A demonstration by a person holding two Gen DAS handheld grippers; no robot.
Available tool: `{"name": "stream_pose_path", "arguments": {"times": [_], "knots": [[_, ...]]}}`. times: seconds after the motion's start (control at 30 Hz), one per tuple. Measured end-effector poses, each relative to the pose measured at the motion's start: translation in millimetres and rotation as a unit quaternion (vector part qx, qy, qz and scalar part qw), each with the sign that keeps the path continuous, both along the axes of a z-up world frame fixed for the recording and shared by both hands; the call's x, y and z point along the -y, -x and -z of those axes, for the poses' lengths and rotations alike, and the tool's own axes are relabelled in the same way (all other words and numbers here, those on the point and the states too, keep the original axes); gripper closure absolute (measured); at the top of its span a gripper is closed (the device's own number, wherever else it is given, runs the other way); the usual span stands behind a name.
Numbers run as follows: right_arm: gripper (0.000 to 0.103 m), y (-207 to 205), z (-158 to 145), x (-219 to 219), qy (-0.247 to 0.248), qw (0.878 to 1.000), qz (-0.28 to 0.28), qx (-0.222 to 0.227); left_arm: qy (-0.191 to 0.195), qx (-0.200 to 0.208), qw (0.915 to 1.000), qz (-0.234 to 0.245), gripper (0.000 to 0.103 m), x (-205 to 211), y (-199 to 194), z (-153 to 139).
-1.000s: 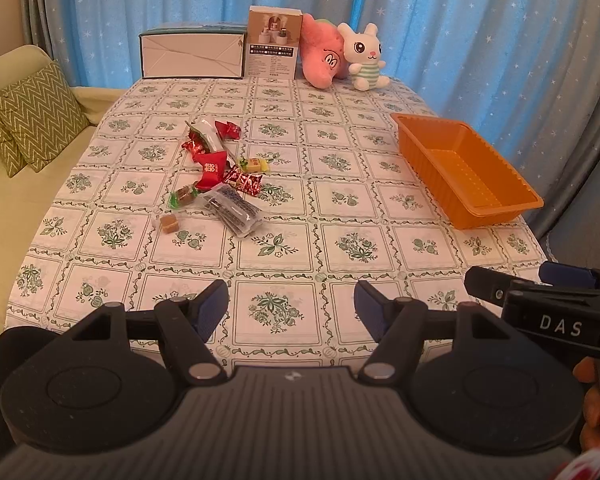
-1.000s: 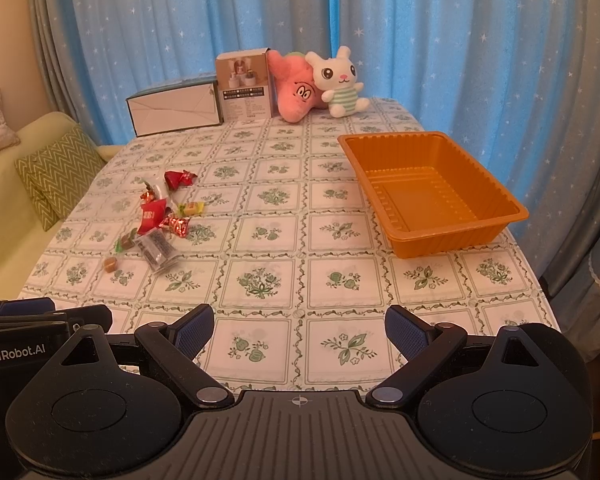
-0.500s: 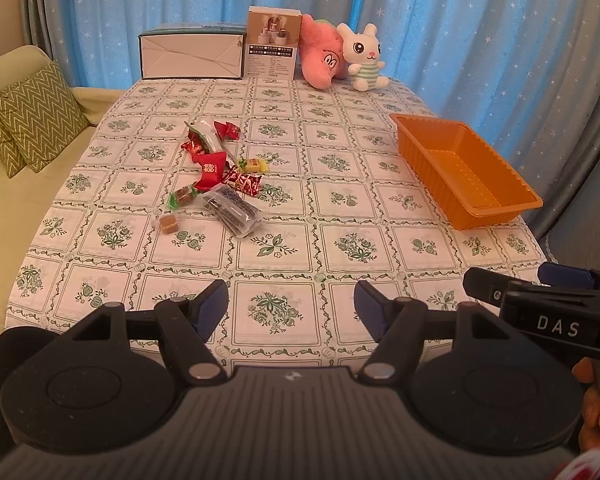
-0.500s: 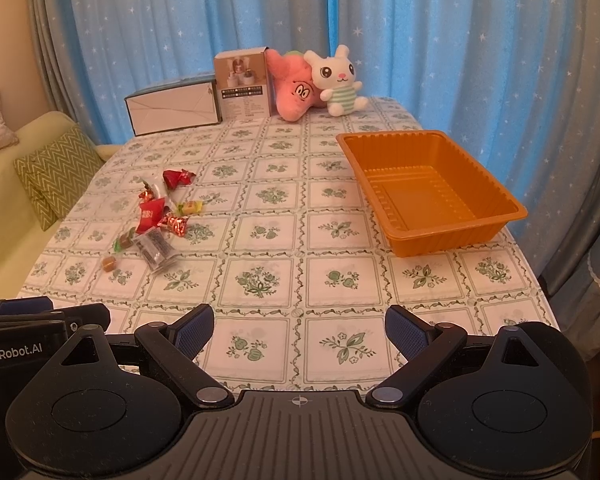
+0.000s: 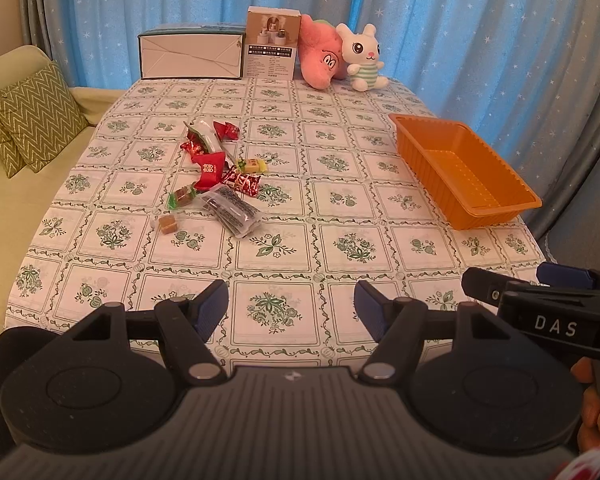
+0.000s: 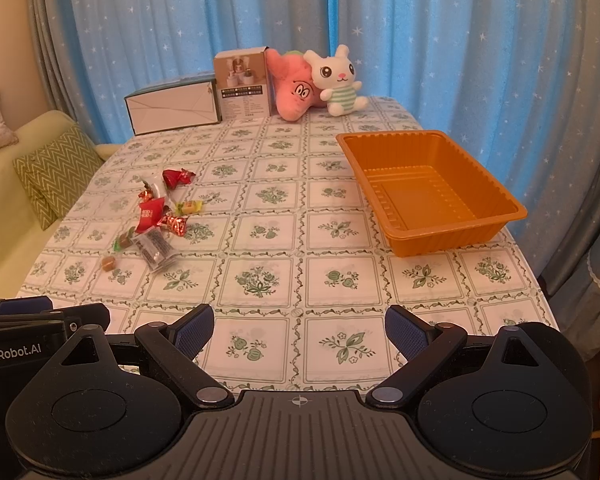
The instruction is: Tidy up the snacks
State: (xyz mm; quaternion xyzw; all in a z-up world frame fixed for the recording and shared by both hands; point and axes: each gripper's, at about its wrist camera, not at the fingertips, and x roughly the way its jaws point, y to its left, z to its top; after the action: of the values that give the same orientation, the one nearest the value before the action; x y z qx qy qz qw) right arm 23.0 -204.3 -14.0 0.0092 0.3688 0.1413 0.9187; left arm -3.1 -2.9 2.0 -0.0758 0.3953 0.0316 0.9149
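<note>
A pile of wrapped snacks (image 5: pixel 216 176) lies on the left middle of the table: red packets, a clear packet of dark sticks (image 5: pixel 231 211), a brown candy (image 5: pixel 168 224). The pile also shows in the right wrist view (image 6: pixel 156 220). An empty orange tray (image 5: pixel 496 210) sits at the right; it also shows in the right wrist view (image 6: pixel 456 240). My left gripper (image 5: pixel 291 308) is open and empty above the table's near edge. My right gripper (image 6: pixel 299 330) is open and empty, beside the left one.
A white box (image 5: pixel 190 56), a brown carton (image 5: pixel 273 49), a pink plush (image 5: pixel 320 60) and a white bunny plush (image 5: pixel 362 58) stand along the far edge. A sofa with a green cushion (image 5: pixel 32 120) is at the left. Blue curtains hang behind.
The right wrist view has risen slightly. Nothing on the table has moved. Both grippers stay open.
</note>
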Motion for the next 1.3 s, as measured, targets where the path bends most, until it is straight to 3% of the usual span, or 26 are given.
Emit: {"name": "stream_pose_path", "arguments": {"times": [0.5, 1.0, 1.17, 1.3], "knots": [[0.01, -1.1, 0.4, -3.1, 0.0, 1.0, -0.003, 0.0, -0.001, 0.002, 1.0, -0.005, 0.036, -4.2, -0.3, -1.3], [0.01, -40.0, 17.3, -51.7, -0.011, 0.998, -0.066, 0.004, -0.026, -0.014, 0.999, -0.033, 0.039, -87.3, -27.6, 19.4], [0.011, -57.4, 26.4, -72.4, -0.014, 0.995, -0.095, 0.003, -0.035, -0.02, 0.9988, 0.027, 0.043, -109.7, -53.3, 32.6], [0.011, -70.7, 37.4, -90.4, -0.011, 0.993, -0.119, -0.002, -0.069, -0.03, 0.9926, 0.095, 0.047, -121.4, -77.3, 45.2]]}}
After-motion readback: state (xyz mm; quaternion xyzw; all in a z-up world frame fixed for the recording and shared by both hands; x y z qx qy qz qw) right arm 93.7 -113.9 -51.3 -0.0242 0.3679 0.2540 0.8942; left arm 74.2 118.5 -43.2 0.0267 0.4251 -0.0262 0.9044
